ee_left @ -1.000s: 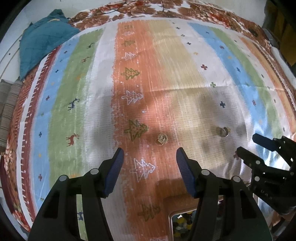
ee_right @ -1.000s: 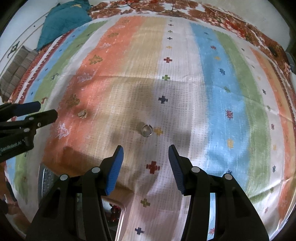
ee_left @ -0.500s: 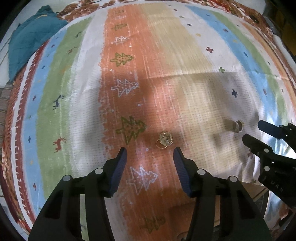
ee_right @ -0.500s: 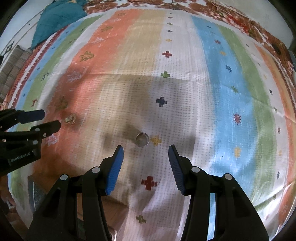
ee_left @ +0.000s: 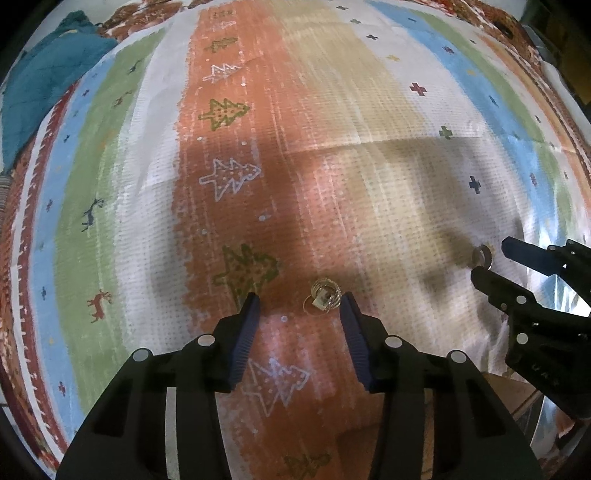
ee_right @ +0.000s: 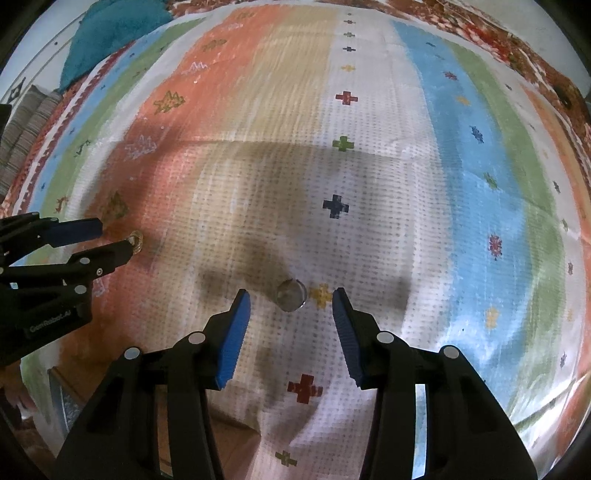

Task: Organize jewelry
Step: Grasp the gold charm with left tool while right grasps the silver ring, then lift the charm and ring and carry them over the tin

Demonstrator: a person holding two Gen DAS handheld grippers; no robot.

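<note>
A gold ring cluster (ee_left: 324,297) lies on the orange stripe of the striped cloth (ee_left: 332,110). My left gripper (ee_left: 300,302) points down over it, jaws closing, the cluster just ahead of the fingertips and close to the right one; the pads do not press it. A silver ring (ee_right: 291,294) lies on the white stripe beside a yellow cross. My right gripper (ee_right: 291,300) hangs over it, jaws closing, the ring between the tips and untouched. The left view shows the silver ring (ee_left: 483,256) between the right gripper's fingers (ee_left: 491,282). The right view shows the gold cluster (ee_right: 136,240) at the left gripper's fingers (ee_right: 110,254).
A teal cushion (ee_left: 40,88) lies at the far left corner of the cloth, also the teal cushion (ee_right: 107,33) in the right view. A box with a clear lid (ee_right: 62,402) shows under the grippers at the near edge. Woven fabric (ee_right: 26,122) lies far left.
Both grippers have sunk toward the cloth and their jaws have narrowed. The gold cluster and the silver ring now sit at the fingertips rather than well ahead of them.
</note>
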